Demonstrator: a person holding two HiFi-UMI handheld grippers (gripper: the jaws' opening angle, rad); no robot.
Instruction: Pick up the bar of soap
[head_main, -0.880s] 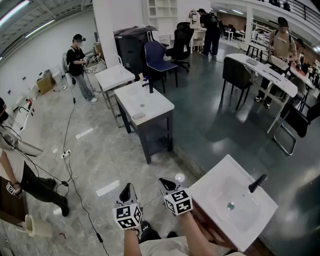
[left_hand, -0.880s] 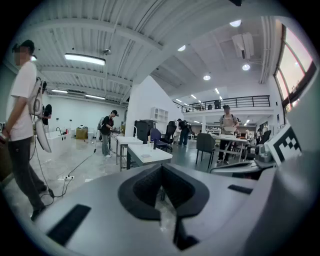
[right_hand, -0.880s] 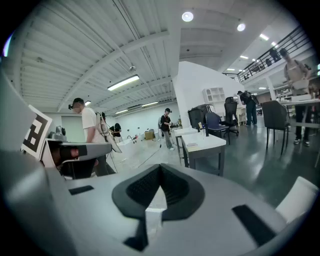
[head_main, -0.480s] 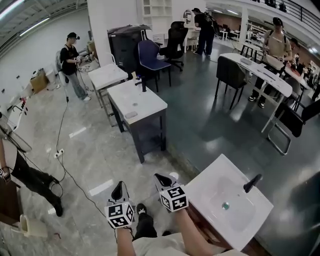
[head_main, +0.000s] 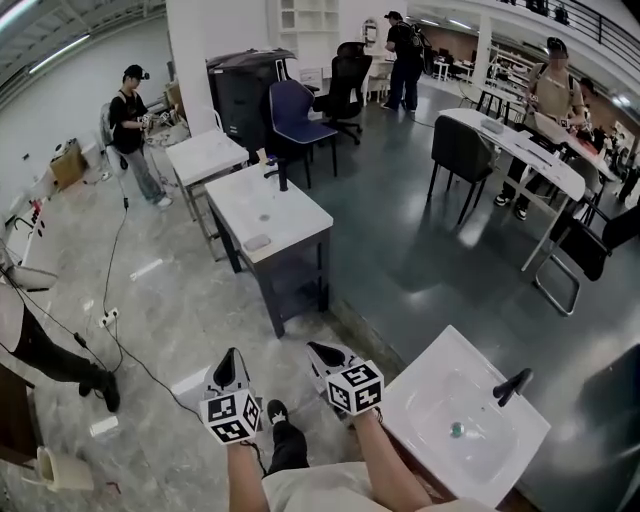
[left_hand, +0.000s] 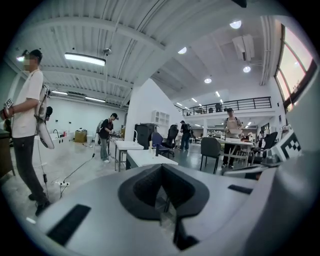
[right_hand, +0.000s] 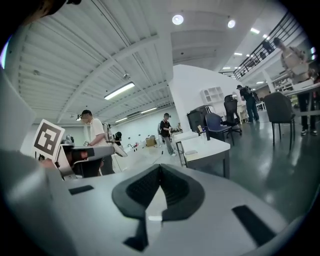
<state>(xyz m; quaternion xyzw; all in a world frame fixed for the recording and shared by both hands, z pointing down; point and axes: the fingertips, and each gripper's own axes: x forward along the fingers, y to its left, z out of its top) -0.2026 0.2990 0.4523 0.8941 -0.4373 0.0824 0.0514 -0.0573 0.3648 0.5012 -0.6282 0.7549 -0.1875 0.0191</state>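
Note:
The bar of soap (head_main: 257, 242) is a small pale grey block lying near the front edge of a white sink counter (head_main: 300, 215), a few steps ahead across the floor. It also shows on that counter in the right gripper view as the soap (right_hand: 191, 152). Both grippers are held low and side by side, far short of the counter. My left gripper (head_main: 230, 356) and right gripper (head_main: 316, 349) point forward, both shut with nothing between the jaws. The left gripper (left_hand: 161, 168) and right gripper (right_hand: 160, 168) show their pads meeting at the tip.
A black faucet (head_main: 283, 176) stands at the counter's far end. A second white sink (head_main: 465, 425) with a black faucet (head_main: 511, 385) is close at the lower right. A cable (head_main: 120, 330) trails over the floor at left. People, chairs and desks stand further back.
The whole view has shifted: the sink counter with the soap sits a little lower left in the head view. Both grippers stay low and shut, drifting slightly left.

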